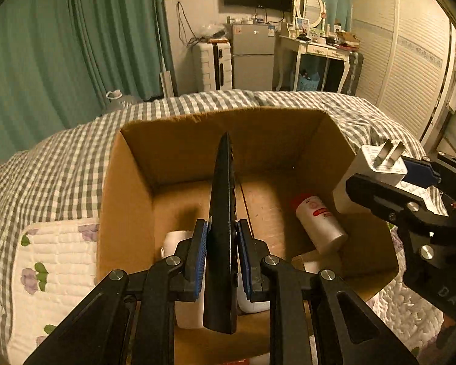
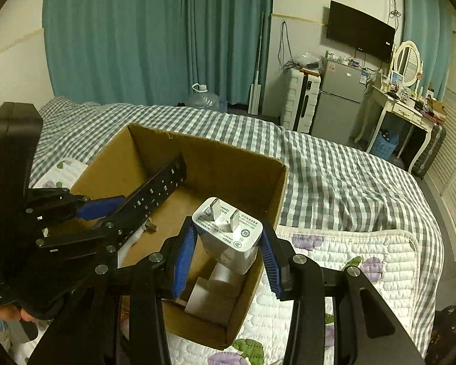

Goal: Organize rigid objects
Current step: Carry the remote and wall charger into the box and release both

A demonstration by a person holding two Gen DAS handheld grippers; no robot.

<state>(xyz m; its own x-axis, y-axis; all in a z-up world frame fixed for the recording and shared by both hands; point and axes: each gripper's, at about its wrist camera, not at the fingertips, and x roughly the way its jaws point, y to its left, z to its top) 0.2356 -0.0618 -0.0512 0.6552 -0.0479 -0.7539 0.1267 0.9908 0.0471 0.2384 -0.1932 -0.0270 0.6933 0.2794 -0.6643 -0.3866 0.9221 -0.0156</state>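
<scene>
An open cardboard box (image 1: 179,152) stands on the bed. My left gripper (image 1: 222,228) is shut on a black remote control (image 1: 223,188), held edge-on above the inside of the box; the right wrist view shows the remote (image 2: 158,191) slanting over the box's left side. My right gripper (image 2: 227,226) is shut on a white charger plug (image 2: 228,243), prongs up, above the box's near right corner. In the left wrist view the charger (image 1: 377,164) hangs at the box's right rim. Inside lie a white bottle with a red cap (image 1: 319,222) and several white items, partly hidden.
The box rests on a grey checked bedsheet (image 2: 334,176) and a quilted floral cover (image 2: 349,261). Teal curtains (image 2: 155,36), a small fridge (image 2: 337,106), a white dressing table (image 2: 404,112) and louvred wardrobe doors (image 1: 410,60) stand beyond the bed.
</scene>
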